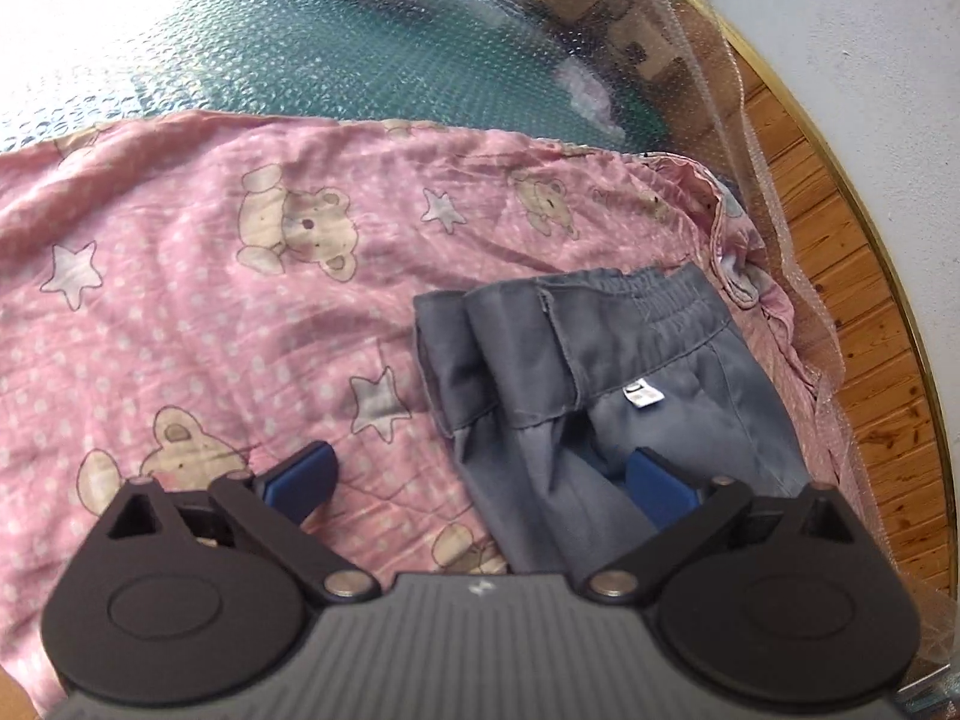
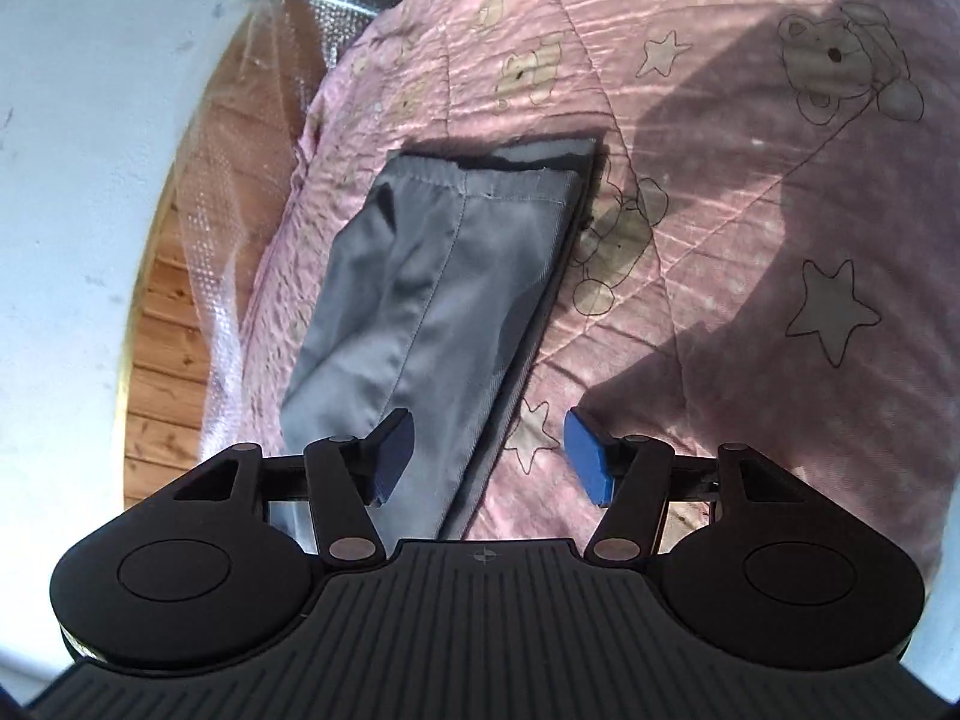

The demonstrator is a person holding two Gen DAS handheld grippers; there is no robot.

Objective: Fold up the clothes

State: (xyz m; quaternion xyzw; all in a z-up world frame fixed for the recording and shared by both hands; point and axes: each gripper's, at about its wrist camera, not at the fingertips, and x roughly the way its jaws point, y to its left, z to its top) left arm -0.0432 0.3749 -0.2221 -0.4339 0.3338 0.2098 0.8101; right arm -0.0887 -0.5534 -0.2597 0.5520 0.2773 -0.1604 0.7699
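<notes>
One pair of grey cotton trousers lies lengthwise on the pink bear-and-star print quilt, near its edge; long axis runs straight away from the right gripper, hem end far; left gripper faces the elastic waistband; both are spread wide, holding nothing, each straddling a trouser edge; looks like either end could be picked up next, honestly.
</notes>
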